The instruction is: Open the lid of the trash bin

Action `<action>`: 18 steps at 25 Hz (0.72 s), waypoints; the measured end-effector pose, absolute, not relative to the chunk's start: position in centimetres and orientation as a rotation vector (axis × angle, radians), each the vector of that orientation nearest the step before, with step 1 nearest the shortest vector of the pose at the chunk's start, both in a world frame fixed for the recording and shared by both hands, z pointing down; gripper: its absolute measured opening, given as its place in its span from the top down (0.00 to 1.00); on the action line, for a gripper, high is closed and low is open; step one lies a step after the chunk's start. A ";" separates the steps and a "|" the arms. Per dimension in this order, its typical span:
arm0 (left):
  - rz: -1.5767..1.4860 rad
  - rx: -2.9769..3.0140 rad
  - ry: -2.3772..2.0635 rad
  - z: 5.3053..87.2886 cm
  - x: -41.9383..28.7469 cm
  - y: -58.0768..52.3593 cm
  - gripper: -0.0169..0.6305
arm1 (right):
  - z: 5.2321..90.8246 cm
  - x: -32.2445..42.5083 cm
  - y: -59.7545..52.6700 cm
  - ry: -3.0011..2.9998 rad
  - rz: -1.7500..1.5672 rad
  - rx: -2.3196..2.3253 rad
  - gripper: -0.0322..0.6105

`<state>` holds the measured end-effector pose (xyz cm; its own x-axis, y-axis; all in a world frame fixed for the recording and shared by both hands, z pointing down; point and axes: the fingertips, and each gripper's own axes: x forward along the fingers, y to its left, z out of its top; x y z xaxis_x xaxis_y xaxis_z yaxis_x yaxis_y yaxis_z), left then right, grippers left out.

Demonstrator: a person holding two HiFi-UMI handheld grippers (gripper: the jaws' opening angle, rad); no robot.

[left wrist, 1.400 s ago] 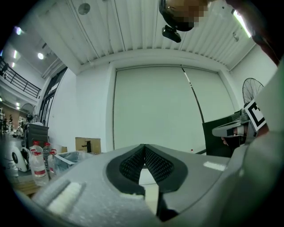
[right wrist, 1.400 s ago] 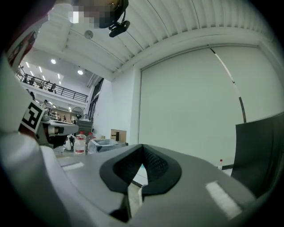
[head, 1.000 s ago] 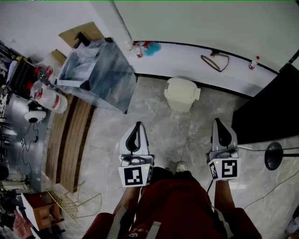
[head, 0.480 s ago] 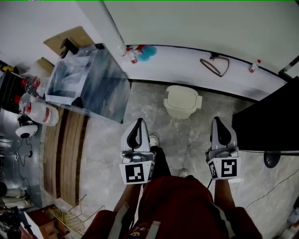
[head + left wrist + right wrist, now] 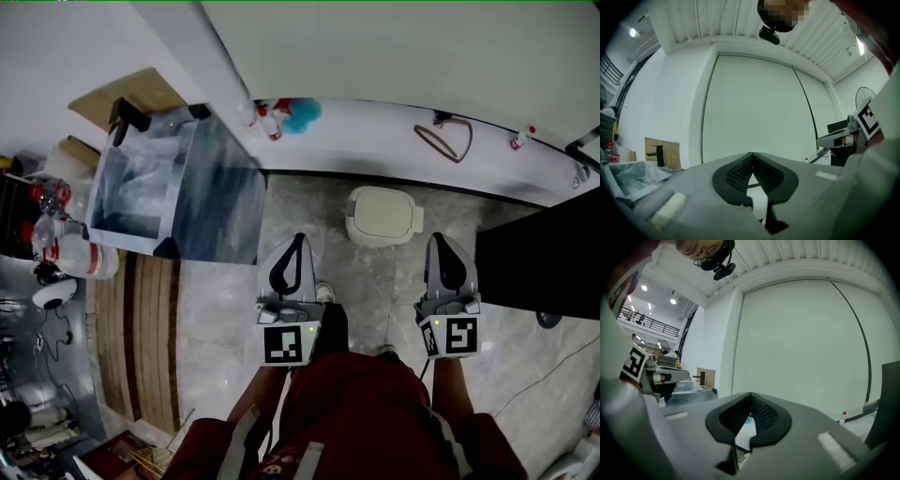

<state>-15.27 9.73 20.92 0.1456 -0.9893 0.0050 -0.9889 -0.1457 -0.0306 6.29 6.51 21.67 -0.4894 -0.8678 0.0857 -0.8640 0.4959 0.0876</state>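
Looking steeply down, the head view shows a cream trash bin (image 5: 411,225) on a grey marbled floor (image 5: 225,309). Its lid (image 5: 384,210) is down, and its back is close to a white strip (image 5: 375,141) at the foot of the wall. Two hand-held grippers point forward on the person's side of the trash bin, apart from it. The left hand-held gripper (image 5: 296,246) is to the bin's near left and the right hand-held gripper (image 5: 442,246) to its near right. Each carries a cube (image 5: 286,345) with square markers. A large box (image 5: 169,192) lined with clear plastic stands well to the left of the trash bin, and a black block (image 5: 539,262) stands near its right. On the white strip behind the bin lie a brown loop (image 5: 448,137) and, further left, a blue tuft (image 5: 303,112). A shoe (image 5: 323,292) and a dark red garment (image 5: 356,412) show nearer the person than the bin.

In the left gripper view, the left hand-held gripper's jaws meet at their tips with nothing between them. They face a pale wall panel (image 5: 754,108), and the right hand-held gripper shows side-on at the picture's right edge.

In the right gripper view, the right hand-held gripper's jaws are likewise closed tip to tip and empty. They face the same pale panel. A small red-capped bottle (image 5: 843,417) stands at the wall's foot, and the left hand-held gripper shows at the far left.
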 end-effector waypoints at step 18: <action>0.007 -2.506 1.849 21.3 -18.7 -0.7 0.97 | 22.1 4.4 0.4 -2.443 -0.039 1.773 0.95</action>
<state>-18.73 -0.72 21.33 0.2950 -0.9553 -0.0198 -0.9554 -0.2946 -0.0192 4.44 0.38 22.05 -0.3049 -0.9487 0.0838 -0.9455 0.3121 0.0929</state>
